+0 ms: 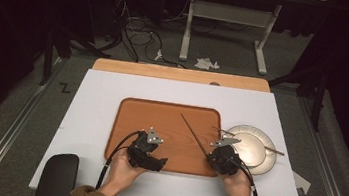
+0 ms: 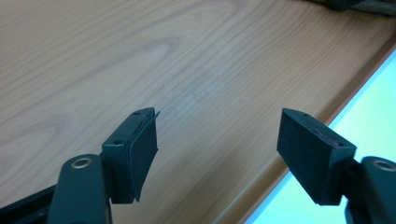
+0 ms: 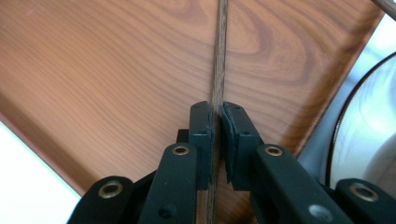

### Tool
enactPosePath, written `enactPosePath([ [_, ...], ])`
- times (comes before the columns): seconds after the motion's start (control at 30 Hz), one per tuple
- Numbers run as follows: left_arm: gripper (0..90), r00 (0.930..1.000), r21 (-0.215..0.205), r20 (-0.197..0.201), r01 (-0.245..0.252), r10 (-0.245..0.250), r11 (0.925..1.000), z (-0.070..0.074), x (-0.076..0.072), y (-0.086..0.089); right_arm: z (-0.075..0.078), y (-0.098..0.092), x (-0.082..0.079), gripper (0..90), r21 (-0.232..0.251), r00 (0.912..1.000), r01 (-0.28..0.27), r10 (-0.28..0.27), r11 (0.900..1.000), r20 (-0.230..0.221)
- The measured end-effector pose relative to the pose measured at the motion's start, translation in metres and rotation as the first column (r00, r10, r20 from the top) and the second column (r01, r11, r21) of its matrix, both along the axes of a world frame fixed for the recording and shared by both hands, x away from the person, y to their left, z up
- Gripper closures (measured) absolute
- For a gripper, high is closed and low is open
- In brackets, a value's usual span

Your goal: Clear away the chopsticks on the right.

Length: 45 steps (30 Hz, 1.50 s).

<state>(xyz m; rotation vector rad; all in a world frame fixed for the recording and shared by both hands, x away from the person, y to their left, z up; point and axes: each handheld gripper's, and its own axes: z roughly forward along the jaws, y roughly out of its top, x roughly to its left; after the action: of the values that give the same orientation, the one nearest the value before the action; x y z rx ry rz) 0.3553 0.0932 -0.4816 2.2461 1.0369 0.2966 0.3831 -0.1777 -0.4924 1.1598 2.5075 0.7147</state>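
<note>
A brown wooden tray [image 1: 159,121] lies in the middle of the white table top [image 1: 94,118]. My right gripper [image 1: 210,156] is at the tray's right front corner, shut on a thin dark chopstick [image 1: 193,133] that slants up and to the left over the tray. In the right gripper view the chopstick [image 3: 220,56] runs straight up from between the shut jaws of the right gripper [image 3: 217,114]. My left gripper [image 1: 158,162] hovers over the tray's front edge. Its jaws stand wide apart, so the left gripper [image 2: 217,126] is open with bare tray wood [image 2: 140,56] between them.
A pale round plate [image 1: 252,148] sits just right of the tray, with a second chopstick [image 1: 276,151] lying across it. A black pad [image 1: 56,179] rests at the table's front left corner. A white arrow-shaped scrap [image 1: 301,183] lies front right. Cables and a desk frame stand beyond the table.
</note>
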Motion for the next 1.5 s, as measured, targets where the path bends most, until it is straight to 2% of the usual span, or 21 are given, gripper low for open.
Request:
enactPosePath([
  [0.33, 28.8, 1.0000, 0.000, -0.002, -0.003, 0.003, 1.0000, 0.000, 0.000, 0.002, 0.000, -0.002, 0.002, 82.9, 0.006, 0.9995, 0.031, -0.031, 1.000, 0.005],
  [0.53, 28.9, 1.0000, -0.002, 0.002, 0.000, 0.000, 1.0000, 0.000, 0.000, 0.001, 0.003, -0.001, -0.002, 78.7, 0.008, 0.9998, 0.014, -0.014, 1.000, 0.017],
  [0.57, 28.9, 1.0000, -0.002, 0.000, 0.000, 0.000, 1.0000, 0.000, 0.000, 0.001, 0.006, -0.001, -0.005, 77.3, 0.020, 0.9993, 0.007, -0.008, 1.000, 0.037],
  [0.8, 29.0, 1.0000, 0.002, 0.005, 0.003, -0.003, 1.0000, 0.000, 0.000, 0.001, 0.023, -0.006, -0.014, 75.0, 0.066, 0.9977, -0.028, 0.024, 0.997, 0.063],
  [0.93, 28.9, 0.9999, 0.004, 0.010, 0.008, -0.008, 1.0000, 0.000, -0.001, 0.001, 0.040, -0.015, -0.021, 72.9, 0.118, 0.9947, -0.062, 0.051, 0.991, 0.090],
  [1.1, 28.8, 0.9999, 0.006, 0.015, 0.009, -0.009, 0.9999, 0.000, -0.001, 0.000, 0.053, -0.030, -0.023, 71.1, 0.143, 0.9922, -0.085, 0.070, 0.986, 0.103],
  [1.17, 28.7, 0.9997, 0.008, 0.022, 0.008, -0.008, 0.9999, 0.000, -0.002, 0.001, 0.061, -0.044, -0.021, 70.9, 0.154, 0.9926, -0.066, 0.049, 0.986, 0.111],
  [1.33, 28.7, 0.9996, 0.005, 0.029, 0.009, -0.009, 1.0000, 0.001, -0.003, 0.003, 0.072, -0.062, -0.019, 70.5, 0.161, 0.9925, -0.038, 0.018, 0.986, 0.121],
  [1.43, 28.6, 0.9996, -0.004, 0.027, 0.005, -0.005, 1.0000, 0.001, -0.004, 0.004, 0.078, -0.076, -0.016, 69.8, 0.150, 0.9907, -0.019, -0.001, 0.989, 0.136],
  [1.5, 28.6, 0.9996, -0.009, 0.029, 0.006, -0.005, 0.9999, 0.001, -0.005, 0.005, 0.082, -0.086, -0.013, 69.3, 0.137, 0.9910, 0.012, -0.030, 0.991, 0.131],
])
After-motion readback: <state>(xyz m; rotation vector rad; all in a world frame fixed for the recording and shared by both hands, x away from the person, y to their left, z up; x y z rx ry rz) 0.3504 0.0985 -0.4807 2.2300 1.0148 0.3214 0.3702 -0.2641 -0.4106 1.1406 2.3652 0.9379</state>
